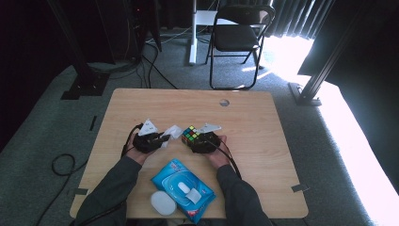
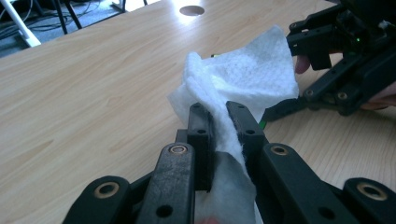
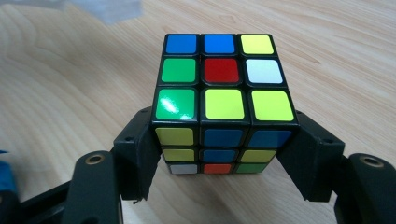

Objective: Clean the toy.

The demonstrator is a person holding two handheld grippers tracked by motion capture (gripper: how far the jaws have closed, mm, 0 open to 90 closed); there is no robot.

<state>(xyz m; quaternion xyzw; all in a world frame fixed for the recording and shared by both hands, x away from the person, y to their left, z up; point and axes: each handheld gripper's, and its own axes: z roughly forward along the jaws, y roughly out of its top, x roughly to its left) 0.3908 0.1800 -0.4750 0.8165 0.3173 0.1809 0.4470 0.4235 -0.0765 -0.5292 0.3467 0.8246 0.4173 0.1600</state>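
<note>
White wipe (image 2: 243,77) pinched in the left gripper (image 2: 219,114) may tear or slip while rubbing the cube (image 3: 224,98), seemingly clamped by the right gripper (image 3: 224,156) mid-frame.

Wipes pack (image 1: 184,189) blocks near edge; far tabletop (image 1: 197,101) free.

Fixed camera above my side looking forward and down on the tabletop (image 1: 263,117), my two tool cameras close, low over that same wood
</note>
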